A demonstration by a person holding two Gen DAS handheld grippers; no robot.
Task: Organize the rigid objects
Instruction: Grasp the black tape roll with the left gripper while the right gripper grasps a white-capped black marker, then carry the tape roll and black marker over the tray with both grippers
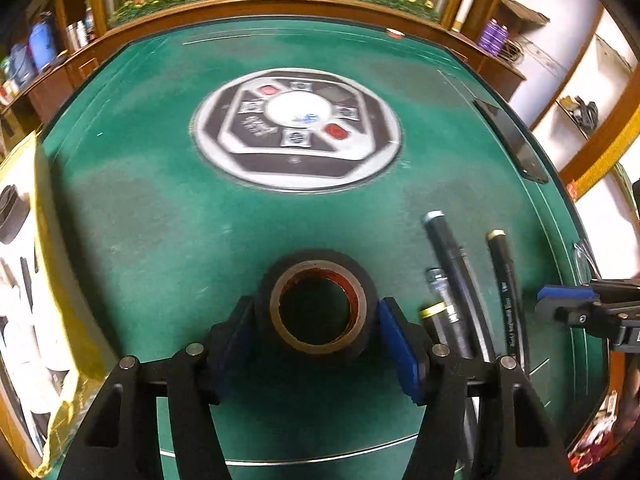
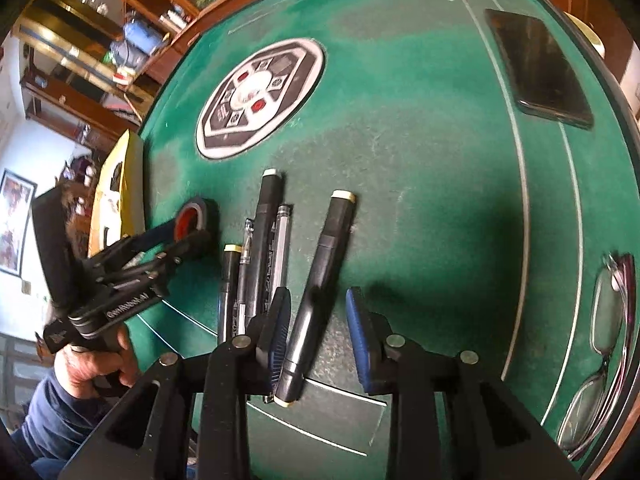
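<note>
A black tape roll (image 1: 266, 300) lies flat on the green table (image 1: 140, 208). My left gripper (image 1: 316, 306) straddles it, its pads (image 1: 394, 340) pressed on both sides. From the right wrist view the same left gripper (image 2: 192, 232) reaches over the tape roll (image 2: 208, 210). A black marker (image 2: 320, 276) with cream end caps lies on the felt between the fingers of my right gripper (image 2: 317, 294), which is open; a gap shows on the marker's right side. Left of it lie several more pens and markers (image 2: 264, 240), side by side. The right gripper's blue pad (image 1: 560, 300) enters at the right edge.
A dark phone (image 2: 540, 68) lies near the far right rim, with eyeglasses (image 2: 604, 332) at the right edge. A round control panel (image 1: 298, 128) sits mid-table. A yellow box (image 1: 24, 280) stands at the left. A hand (image 2: 96, 364) in a blue sleeve holds the left gripper.
</note>
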